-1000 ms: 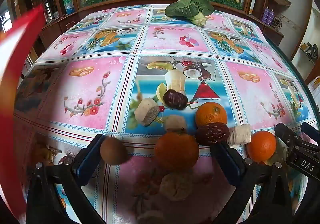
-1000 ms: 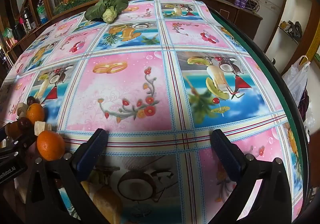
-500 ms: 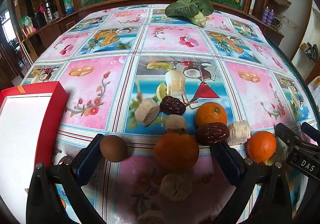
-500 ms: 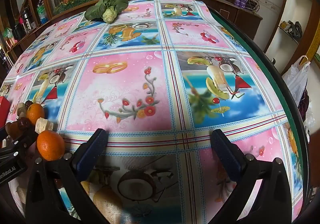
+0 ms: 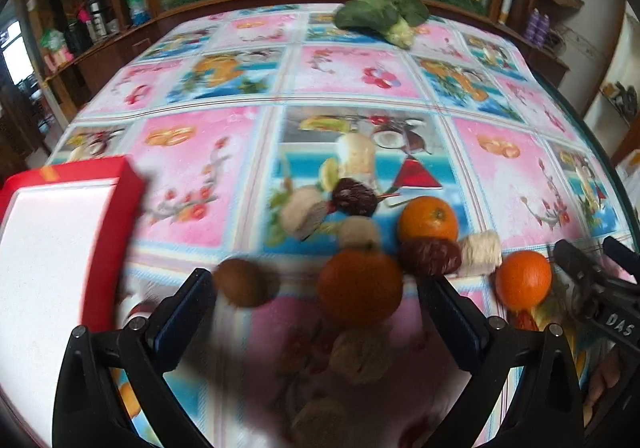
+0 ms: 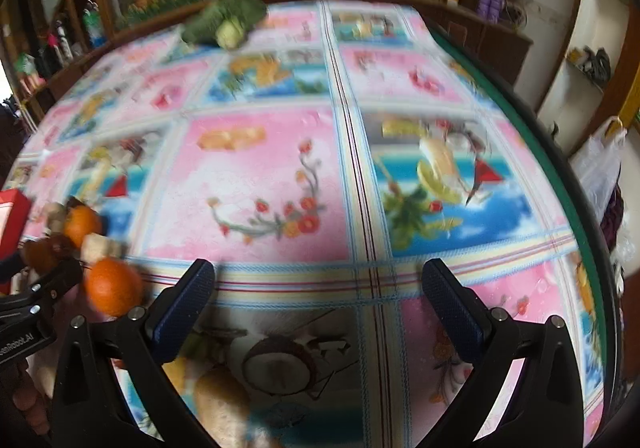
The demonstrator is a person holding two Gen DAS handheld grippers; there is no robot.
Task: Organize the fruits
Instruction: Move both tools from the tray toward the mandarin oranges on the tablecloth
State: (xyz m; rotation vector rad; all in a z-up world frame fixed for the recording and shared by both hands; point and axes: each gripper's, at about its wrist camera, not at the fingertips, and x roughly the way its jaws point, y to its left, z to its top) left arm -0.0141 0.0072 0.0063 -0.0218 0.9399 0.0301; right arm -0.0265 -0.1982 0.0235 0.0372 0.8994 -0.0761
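Left gripper [image 5: 316, 298], fingers wide and empty, frames an orange [image 5: 360, 288]; lower squarely before closing. Right gripper [image 6: 318, 290], equally wide, holds nothing over bare worktop [image 6: 256, 184].

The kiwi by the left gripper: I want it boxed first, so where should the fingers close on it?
Probably across the kiwi's short middle, from above. It lies apart from the other fruit, touching the left gripper's left finger, both jaws open.

Fruit cluster [image 5: 384, 248] crowds the near cloth; red box [image 5: 64, 248] flanks left
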